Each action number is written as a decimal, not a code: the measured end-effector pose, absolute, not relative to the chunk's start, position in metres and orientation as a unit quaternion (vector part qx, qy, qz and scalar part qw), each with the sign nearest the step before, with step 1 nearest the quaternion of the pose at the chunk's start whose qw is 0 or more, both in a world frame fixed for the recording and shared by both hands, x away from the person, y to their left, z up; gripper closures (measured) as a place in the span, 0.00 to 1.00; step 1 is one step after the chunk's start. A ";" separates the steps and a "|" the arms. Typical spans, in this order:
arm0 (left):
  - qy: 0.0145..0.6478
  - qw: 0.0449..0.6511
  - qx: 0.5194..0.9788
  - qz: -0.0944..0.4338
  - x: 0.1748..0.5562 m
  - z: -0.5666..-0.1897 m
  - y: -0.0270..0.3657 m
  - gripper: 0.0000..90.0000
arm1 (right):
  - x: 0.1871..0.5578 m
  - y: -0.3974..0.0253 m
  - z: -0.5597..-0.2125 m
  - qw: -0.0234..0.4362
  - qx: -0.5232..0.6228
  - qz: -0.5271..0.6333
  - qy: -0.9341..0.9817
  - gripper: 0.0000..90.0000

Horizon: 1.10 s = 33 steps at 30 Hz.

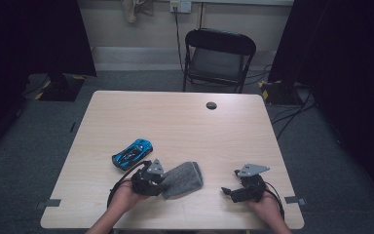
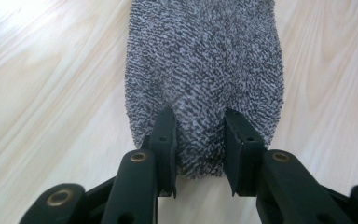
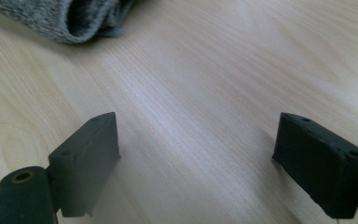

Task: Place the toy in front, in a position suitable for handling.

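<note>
Nearest to us in the left gripper view, our left claw (image 2: 199,140) has its jaws narrowed around the near end of the grey cloth (image 2: 205,70), one jaw on each side of the bunched terry; we judge it pinched there, though how firm the hold is we cannot tell. That cloth, which looks folded or rolled, lies on the bench (image 1: 185,122) near our front edge, left of the middle. Its long axis runs straight away from the left claw, along the line of the jaws; from above it slants forward and to the right from the left claw (image 1: 148,179) toward the middle of the bench. So the cloth (image 1: 184,179) lies between our two hands, touching the left one and well apart from the right.

Our right claw (image 1: 230,191) rests low over the bench with jaws wide and nothing between them. In the right gripper view the cloth's far end (image 3: 70,16) lies ahead and to the left of the right claw (image 3: 196,163), its folded edge turned toward it. We judge the left hand is the nearer one and already has the cloth in hand.

Behind the left claw a blue toy car (image 1: 132,153) sits close by, apart from the cloth
</note>
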<state>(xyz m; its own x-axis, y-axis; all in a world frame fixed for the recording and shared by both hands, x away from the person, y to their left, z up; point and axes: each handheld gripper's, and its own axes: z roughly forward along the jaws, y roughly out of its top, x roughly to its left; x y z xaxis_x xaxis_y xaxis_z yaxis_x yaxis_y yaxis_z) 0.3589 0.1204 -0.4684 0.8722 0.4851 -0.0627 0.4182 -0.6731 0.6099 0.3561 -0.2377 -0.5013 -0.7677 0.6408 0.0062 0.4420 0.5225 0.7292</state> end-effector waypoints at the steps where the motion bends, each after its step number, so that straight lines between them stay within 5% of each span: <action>1: 0.245 0.320 0.914 0.050 0.362 -0.468 0.117 0.76 | 0.356 -0.238 -0.501 0.133 0.314 0.374 0.862 0.15; 10: 0.244 0.325 0.912 0.050 0.376 -0.468 0.100 0.76 | 0.356 -0.238 -0.501 0.133 0.314 0.374 0.862 0.15; 12: 0.255 0.329 0.908 0.043 0.378 -0.468 0.101 0.54 | 0.356 -0.238 -0.501 0.133 0.314 0.374 0.863 0.15; 17: 0.319 0.331 0.887 0.035 0.378 -0.465 0.117 0.30 | 0.356 -0.239 -0.501 0.131 0.312 0.376 0.863 0.15; 33: 0.317 0.310 0.895 0.041 0.343 -0.480 0.162 0.25 | 0.369 -0.199 -0.460 0.105 0.230 0.411 0.876 0.18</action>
<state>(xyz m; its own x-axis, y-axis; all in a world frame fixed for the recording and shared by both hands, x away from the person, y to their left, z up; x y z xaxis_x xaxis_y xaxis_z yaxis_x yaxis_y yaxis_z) 0.3434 0.1621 -0.4802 0.7957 0.5930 -0.1234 0.5421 -0.6064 0.5817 0.3690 -0.1995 -0.4596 -0.8721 0.4893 0.0051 0.3164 0.5560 0.7686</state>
